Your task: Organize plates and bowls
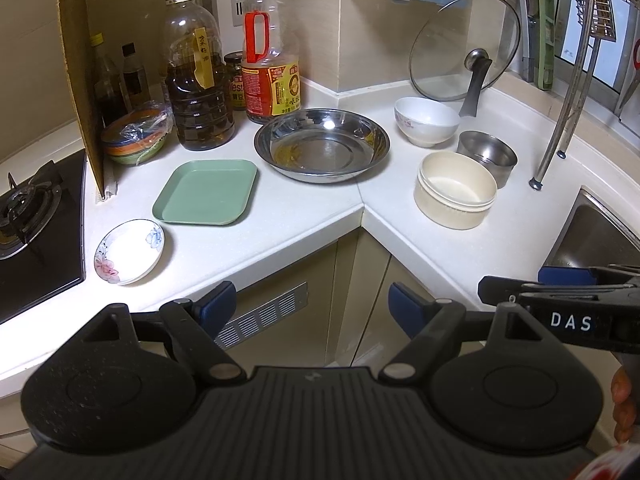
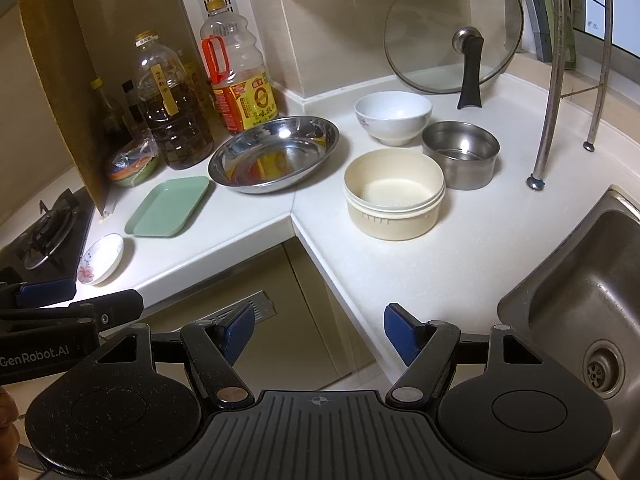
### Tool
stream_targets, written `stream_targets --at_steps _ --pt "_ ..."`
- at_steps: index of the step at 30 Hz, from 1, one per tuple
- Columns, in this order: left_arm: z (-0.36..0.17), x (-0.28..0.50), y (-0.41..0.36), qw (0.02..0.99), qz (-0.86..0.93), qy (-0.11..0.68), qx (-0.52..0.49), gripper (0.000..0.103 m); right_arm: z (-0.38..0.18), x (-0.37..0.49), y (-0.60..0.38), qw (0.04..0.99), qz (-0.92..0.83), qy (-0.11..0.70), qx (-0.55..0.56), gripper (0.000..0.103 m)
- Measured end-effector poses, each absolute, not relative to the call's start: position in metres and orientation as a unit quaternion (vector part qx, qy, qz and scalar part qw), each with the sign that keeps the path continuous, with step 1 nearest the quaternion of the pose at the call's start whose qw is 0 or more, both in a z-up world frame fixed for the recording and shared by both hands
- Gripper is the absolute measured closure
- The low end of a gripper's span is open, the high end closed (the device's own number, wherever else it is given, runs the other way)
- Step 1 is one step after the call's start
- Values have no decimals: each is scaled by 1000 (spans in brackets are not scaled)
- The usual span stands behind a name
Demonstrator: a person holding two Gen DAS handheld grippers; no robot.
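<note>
My left gripper (image 1: 310, 310) and right gripper (image 2: 318, 334) hang with fingers spread, holding nothing. At frame centre-left lies the green tray (image 1: 206, 192), long axis running away toward the steel basin (image 1: 322, 144); the cream bowl (image 1: 456, 188) sits upright, centre-right.
</note>
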State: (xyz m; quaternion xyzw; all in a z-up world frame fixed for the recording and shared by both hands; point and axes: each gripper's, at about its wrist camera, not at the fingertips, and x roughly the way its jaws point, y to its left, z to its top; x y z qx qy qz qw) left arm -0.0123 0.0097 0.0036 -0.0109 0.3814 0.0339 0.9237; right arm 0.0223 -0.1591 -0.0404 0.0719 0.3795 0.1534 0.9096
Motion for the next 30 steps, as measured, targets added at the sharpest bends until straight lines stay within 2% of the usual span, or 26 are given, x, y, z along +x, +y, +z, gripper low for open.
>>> stream_targets --at_steps 30 --pt "-5 -3 -7 916 96 389 -22 21 -52 49 -174 906 193 373 50 31"
